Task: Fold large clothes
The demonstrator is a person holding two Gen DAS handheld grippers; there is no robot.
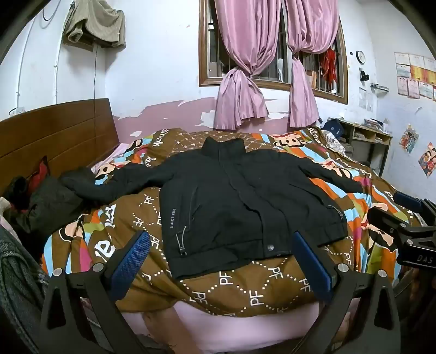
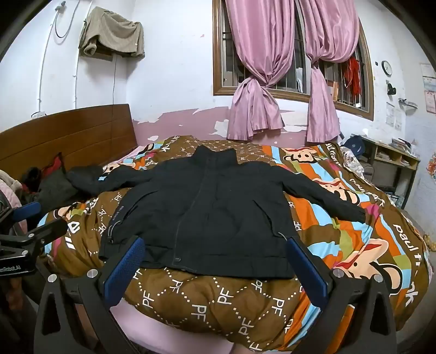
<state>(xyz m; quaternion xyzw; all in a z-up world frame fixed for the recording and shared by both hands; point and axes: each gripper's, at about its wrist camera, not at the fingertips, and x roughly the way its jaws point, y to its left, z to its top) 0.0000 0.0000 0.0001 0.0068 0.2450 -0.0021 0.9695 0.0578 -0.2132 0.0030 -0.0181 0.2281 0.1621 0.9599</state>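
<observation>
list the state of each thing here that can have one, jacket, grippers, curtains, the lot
black zip-front jacket: spread flat front up on the quilt, closed, sleeves out to both sides, not yet folded
left gripper: open, holding nothing
right gripper: open, holding nothing
pink curtains: tied back in knots
brown patterned quilt: spread over the bed
beige cloth: draped over a wall shelf
</observation>
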